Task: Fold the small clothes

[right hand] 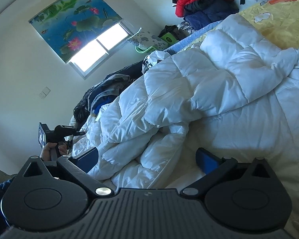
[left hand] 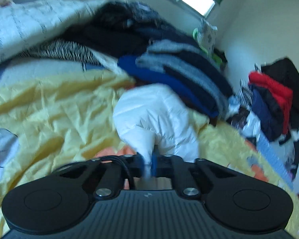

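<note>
1. Our left gripper (left hand: 149, 164) is clamped on a bunched corner of the white puffer jacket (left hand: 155, 117).
2. The jacket lies crumpled on the yellow bedsheet (left hand: 49, 107), its long axis running away toward the stacked folded clothes (left hand: 181, 73).
3. Our right gripper (right hand: 147, 159) is spread wide, straddling a jacket fold.
</note>
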`<state>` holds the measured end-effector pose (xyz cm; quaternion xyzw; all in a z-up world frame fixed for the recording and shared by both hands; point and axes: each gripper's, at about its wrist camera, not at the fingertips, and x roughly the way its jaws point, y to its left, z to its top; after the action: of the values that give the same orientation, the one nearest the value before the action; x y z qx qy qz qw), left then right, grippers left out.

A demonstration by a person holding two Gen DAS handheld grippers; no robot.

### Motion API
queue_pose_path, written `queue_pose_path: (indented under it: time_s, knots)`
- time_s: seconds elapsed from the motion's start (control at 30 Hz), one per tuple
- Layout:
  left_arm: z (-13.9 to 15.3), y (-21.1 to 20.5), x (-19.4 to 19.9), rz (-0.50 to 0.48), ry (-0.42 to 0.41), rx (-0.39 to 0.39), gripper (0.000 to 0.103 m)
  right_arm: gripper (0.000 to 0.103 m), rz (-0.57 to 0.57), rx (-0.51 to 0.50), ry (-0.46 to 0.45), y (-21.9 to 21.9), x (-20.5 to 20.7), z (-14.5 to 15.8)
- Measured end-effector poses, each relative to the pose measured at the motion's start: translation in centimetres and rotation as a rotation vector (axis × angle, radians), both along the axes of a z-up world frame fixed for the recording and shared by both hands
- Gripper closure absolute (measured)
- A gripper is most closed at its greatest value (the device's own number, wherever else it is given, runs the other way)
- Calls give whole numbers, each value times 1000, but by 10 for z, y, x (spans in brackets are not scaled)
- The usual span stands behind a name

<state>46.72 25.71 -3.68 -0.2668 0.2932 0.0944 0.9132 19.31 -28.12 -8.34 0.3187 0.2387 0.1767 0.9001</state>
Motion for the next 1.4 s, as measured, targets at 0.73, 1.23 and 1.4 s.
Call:
queue_pose_path:
  time_s: [0.73,1.23,1.4]
  knots:
    - [48,-272,-333,-1195,-422,738,30,7,-141,490,53,-78,-38,-9]
    - [139,-75,-323,-330,-384,168,0,1,-97,-98,-82,-82,-110,92]
    - [110,-77,-318,-322,-301,138,0,3,99,-513,96,-23,-67,72]
